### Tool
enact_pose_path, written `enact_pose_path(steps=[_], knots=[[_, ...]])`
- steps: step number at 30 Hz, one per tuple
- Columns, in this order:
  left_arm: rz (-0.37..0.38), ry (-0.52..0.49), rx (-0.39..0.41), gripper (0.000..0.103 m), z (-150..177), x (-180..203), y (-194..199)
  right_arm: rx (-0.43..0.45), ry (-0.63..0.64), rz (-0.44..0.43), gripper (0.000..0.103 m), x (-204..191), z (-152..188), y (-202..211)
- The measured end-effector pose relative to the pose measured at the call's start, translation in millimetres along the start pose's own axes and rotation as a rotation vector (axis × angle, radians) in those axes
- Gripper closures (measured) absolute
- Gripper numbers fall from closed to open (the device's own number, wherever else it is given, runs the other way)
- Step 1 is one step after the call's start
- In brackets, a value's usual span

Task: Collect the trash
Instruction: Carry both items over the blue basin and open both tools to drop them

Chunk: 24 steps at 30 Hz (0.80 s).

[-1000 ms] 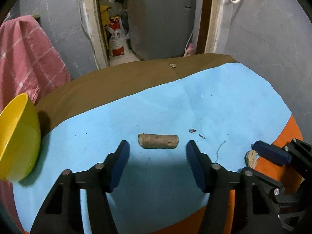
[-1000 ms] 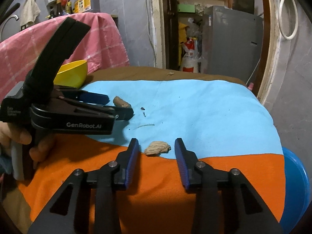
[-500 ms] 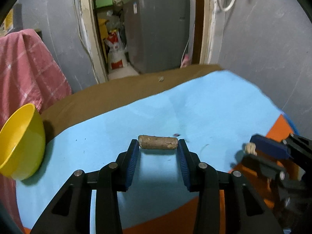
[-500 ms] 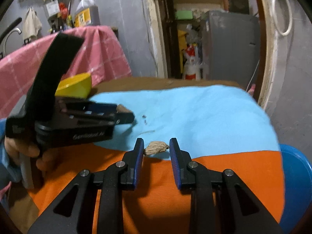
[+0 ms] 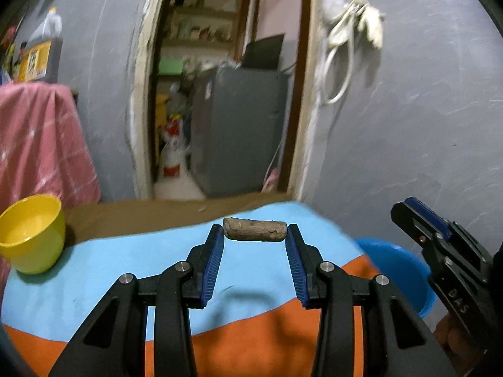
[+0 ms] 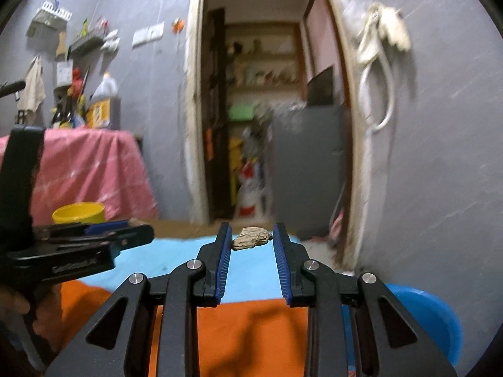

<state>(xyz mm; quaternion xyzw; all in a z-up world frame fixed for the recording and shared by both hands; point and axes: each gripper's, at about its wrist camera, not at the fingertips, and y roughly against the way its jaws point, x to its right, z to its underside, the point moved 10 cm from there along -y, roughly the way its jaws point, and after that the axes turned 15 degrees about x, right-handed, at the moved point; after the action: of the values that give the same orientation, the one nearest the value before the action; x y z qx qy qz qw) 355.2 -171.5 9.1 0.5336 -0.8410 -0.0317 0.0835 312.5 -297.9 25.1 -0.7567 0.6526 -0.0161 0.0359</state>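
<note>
My left gripper (image 5: 254,234) is shut on a brown stick-like piece of trash (image 5: 254,233), held crosswise between its blue pads, lifted above the blue and orange cloth (image 5: 125,270). My right gripper (image 6: 252,238) is shut on a small crumpled tan scrap (image 6: 251,238), also lifted off the cloth. The right gripper shows at the right edge of the left wrist view (image 5: 440,248); the left one shows at the left of the right wrist view (image 6: 78,245).
A yellow bowl (image 5: 31,235) stands at the table's left. A blue basin (image 5: 399,270) sits low beyond the table's right edge, also in the right wrist view (image 6: 424,317). A pink cloth (image 5: 37,144) hangs behind left. A grey wall and doorway lie ahead.
Both grippers closed on their pieces of trash and lifted them off the cloth; both views now tilt upward toward the wall and doorway.
</note>
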Motion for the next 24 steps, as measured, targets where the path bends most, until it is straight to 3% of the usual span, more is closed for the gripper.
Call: enact_pose_path(steps=[4, 8, 16, 24], knots=[[0.059, -0.011, 0.047, 0.067, -14.5, 34.1, -1.1, 0.081, 0.009, 0.074, 0.078, 24.4, -16.8, 15.5], [0.117, 0.008, 0.040, 0.067, -17.5, 61.7, -9.3, 0.105, 0.009, 0.154, 0.078, 51.8, -22.5, 26.7], [0.219, 0.037, -0.094, 0.067, 5.1, 119.7, -35.7, -0.009, -0.092, 0.329, 0.078, 122.3, 1.2, 37.2], [0.268, 0.058, -0.205, 0.067, 30.2, 149.7, -51.7, -0.081, -0.173, 0.395, 0.077, 156.5, 20.8, 50.6]])
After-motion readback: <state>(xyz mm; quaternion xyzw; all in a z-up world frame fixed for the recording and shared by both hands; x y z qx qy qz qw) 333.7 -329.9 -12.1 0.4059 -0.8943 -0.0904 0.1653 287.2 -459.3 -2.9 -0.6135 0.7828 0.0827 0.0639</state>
